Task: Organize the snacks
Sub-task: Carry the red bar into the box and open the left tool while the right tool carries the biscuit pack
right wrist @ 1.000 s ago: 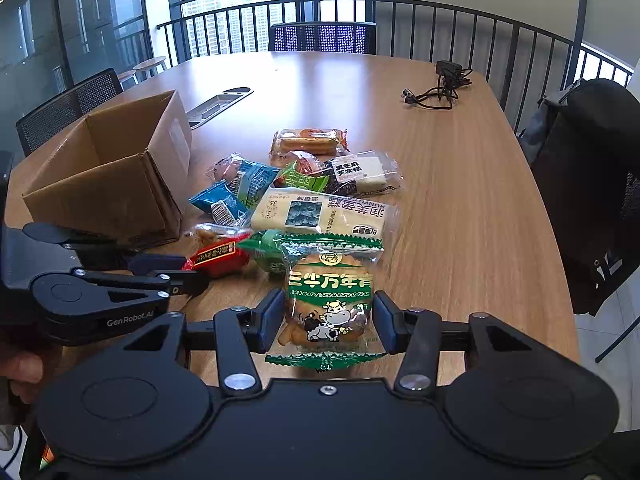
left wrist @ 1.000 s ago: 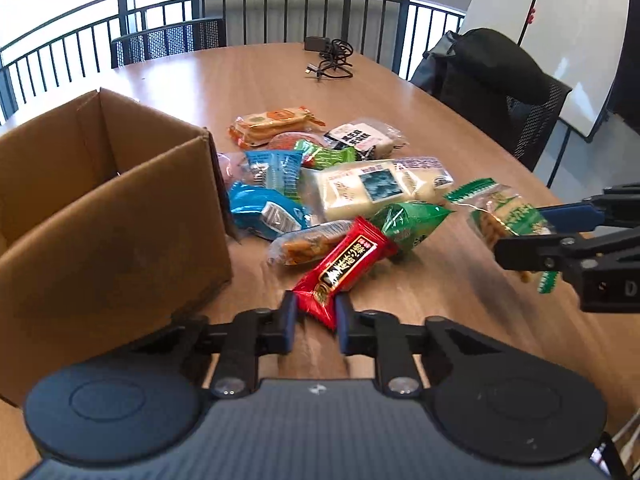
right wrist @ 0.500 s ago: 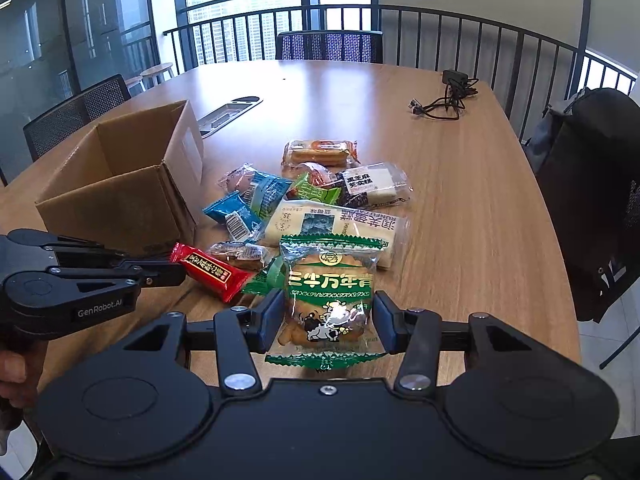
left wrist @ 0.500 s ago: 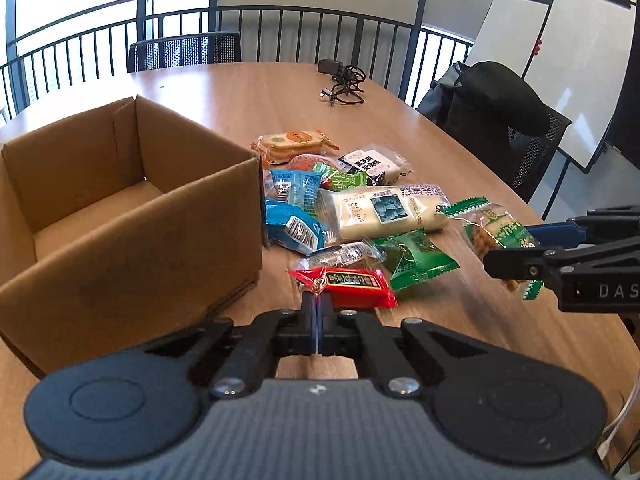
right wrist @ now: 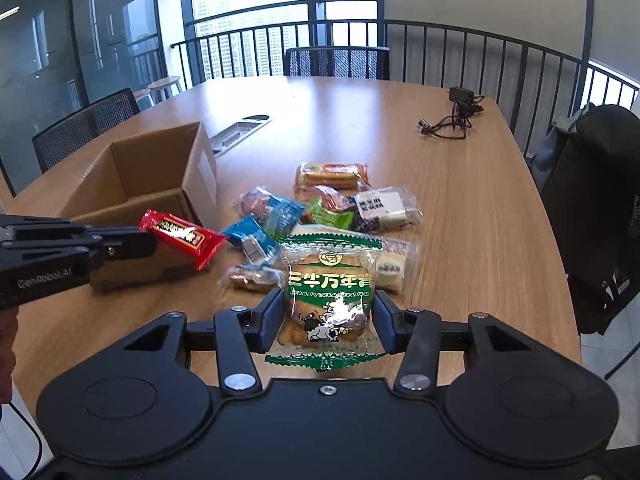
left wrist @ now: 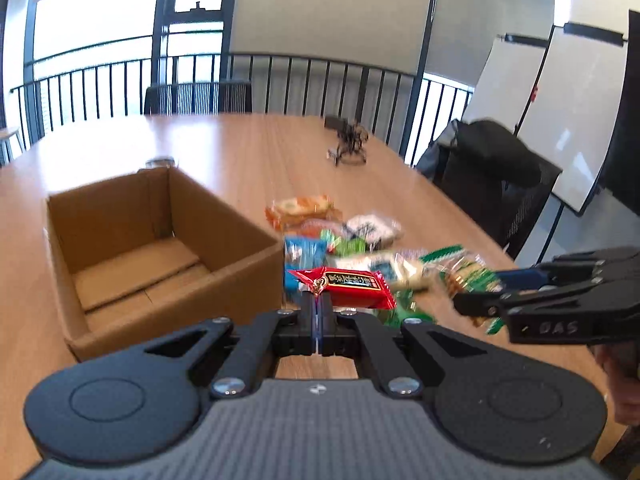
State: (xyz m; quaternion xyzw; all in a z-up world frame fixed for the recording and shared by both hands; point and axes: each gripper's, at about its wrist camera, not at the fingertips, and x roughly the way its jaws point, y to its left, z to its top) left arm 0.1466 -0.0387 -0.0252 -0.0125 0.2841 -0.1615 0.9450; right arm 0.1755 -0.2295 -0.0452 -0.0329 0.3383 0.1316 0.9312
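My left gripper (left wrist: 317,304) is shut on the end of a red snack bar (left wrist: 348,285) and holds it in the air beside the near right corner of the open, empty cardboard box (left wrist: 120,276). The red bar also shows in the right wrist view (right wrist: 182,238), in front of the box (right wrist: 160,176). My right gripper (right wrist: 328,312) is shut on a clear bag with green print (right wrist: 330,296), held above the table. That bag shows blurred in the left wrist view (left wrist: 466,276). A pile of several wrapped snacks (right wrist: 320,216) lies on the table right of the box.
A black cable bundle (right wrist: 454,120) lies far back on the wooden table (right wrist: 480,220). A chair with a black jacket (right wrist: 596,208) stands at the right edge. Other chairs and a railing stand behind. A metal cable hatch (right wrist: 240,130) is set in the table behind the box.
My left gripper closed on the red bar, lifted it off the table and carried it up toward the box. My right gripper kept holding the green-print bag and rose slightly.
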